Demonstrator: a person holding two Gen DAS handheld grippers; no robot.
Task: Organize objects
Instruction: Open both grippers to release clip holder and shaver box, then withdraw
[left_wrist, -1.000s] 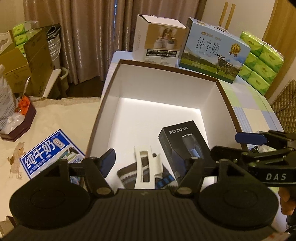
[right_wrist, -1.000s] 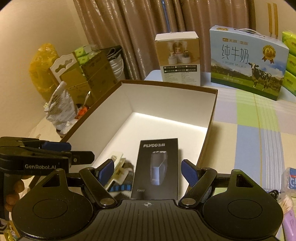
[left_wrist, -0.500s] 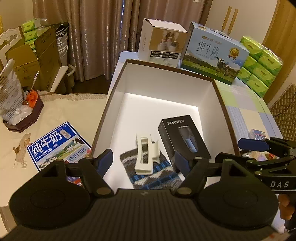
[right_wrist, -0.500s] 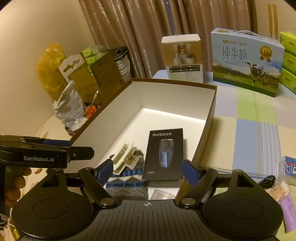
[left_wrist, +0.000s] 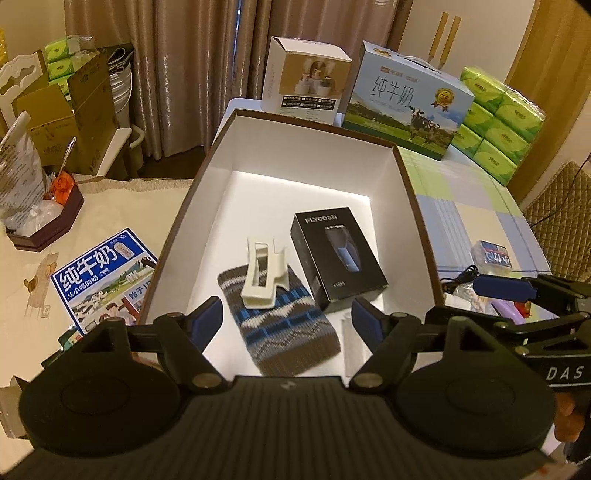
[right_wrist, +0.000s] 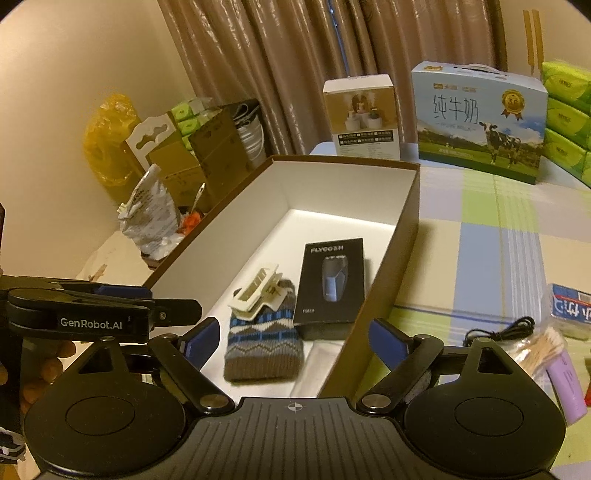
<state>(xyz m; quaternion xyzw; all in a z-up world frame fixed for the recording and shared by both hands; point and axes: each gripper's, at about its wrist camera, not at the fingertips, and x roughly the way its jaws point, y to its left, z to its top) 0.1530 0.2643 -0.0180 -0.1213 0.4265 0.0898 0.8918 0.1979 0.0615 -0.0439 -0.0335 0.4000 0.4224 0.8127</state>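
While both pairs of tongs hang spread apart and empty above the near end of the box (left_wrist: 402, 173), the left tongs (left_wrist: 286, 323) and right tongs (right_wrist: 291, 341) frame what is already packed: a black shaver carton (left_wrist: 338, 256) at centre frame, lying flat beside a knitted pouch (left_wrist: 279, 319), with a white hair clip (left_wrist: 262, 275) resting on top, probably to save floor space. Loose items wait on the counter (right_wrist: 480, 236) at lower right.
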